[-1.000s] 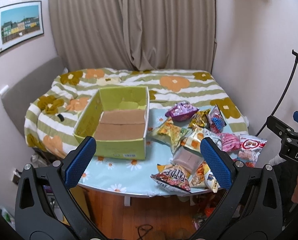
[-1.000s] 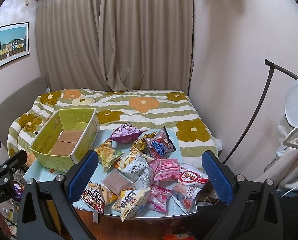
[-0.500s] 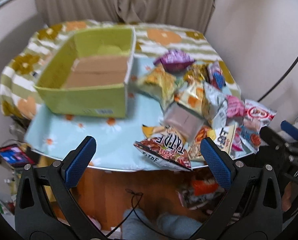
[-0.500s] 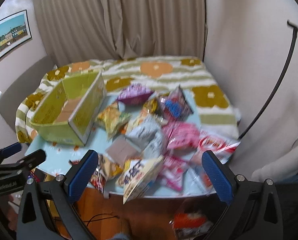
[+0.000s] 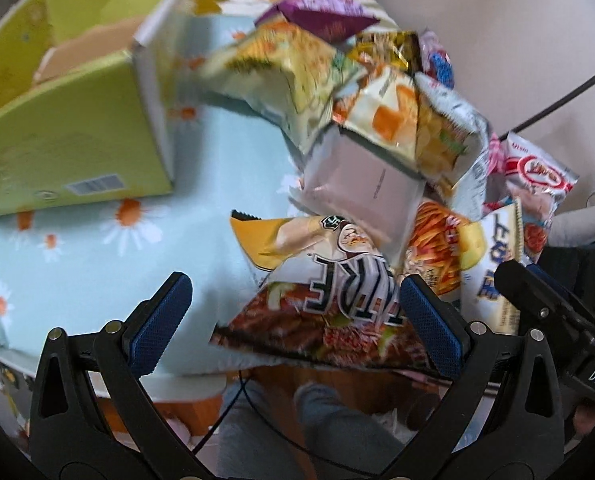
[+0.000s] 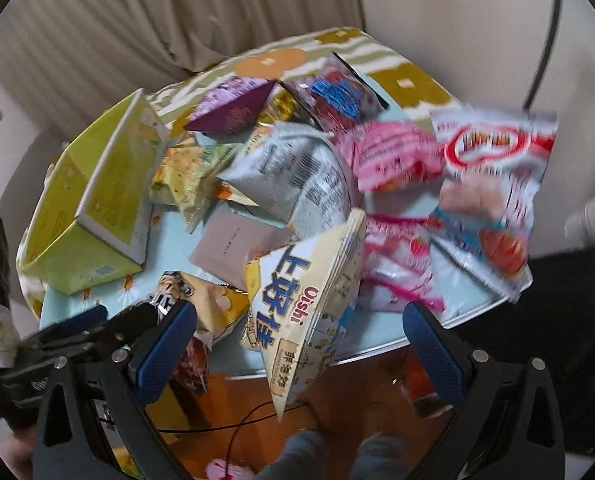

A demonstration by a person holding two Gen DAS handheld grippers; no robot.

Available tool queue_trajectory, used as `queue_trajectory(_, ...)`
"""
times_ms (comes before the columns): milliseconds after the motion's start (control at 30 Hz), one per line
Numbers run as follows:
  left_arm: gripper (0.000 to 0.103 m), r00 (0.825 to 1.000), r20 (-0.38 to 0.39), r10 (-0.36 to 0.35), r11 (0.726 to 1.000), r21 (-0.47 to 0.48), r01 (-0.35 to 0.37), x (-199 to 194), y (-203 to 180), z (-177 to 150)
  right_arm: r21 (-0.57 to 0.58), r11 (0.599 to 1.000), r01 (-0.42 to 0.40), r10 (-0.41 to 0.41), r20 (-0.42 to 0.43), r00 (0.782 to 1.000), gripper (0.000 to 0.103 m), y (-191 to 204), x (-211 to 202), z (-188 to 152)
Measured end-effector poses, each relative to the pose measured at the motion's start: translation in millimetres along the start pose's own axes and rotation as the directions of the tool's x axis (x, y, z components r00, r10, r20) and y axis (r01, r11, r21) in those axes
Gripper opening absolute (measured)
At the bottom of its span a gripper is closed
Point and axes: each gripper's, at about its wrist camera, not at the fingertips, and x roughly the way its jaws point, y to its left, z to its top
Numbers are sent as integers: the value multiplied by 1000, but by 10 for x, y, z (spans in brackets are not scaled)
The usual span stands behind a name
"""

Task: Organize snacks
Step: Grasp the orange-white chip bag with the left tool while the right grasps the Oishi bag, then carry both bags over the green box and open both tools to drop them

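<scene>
Left gripper gaping wide over brown chip bag at table edge; right gripper likewise spread, straddling Oishi bag; green box sitting left of the snack pile.

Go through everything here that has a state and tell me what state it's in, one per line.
green box: open-topped, no snacks visible inside
left gripper: jaws open, holding nothing
right gripper: jaws open, holding nothing
dark red snack bag: sealed, overhanging the table's near edge
Oishi bag: sealed, overhanging the near edge
flat pink packet: lying in the pile, partly covered
table: covered by a daisy cloth
</scene>
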Motion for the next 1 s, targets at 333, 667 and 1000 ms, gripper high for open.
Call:
queue_trajectory(333, 81, 991, -94, -95, 995, 14, 97, 367, -16, 25, 87, 996, 0, 5, -61, 998, 77, -55, 338, -29)
queue_trajectory(667, 66, 988, -83, -131, 991, 4, 132, 298, 7, -4, 66, 998, 20, -14, -93, 996, 59, -86, 525, -5)
queue_trajectory(1000, 63, 994, -22, -106, 994, -15, 106, -66, -5, -162, 8, 1000, 26, -25, -85, 996, 49, -24, 400, 37)
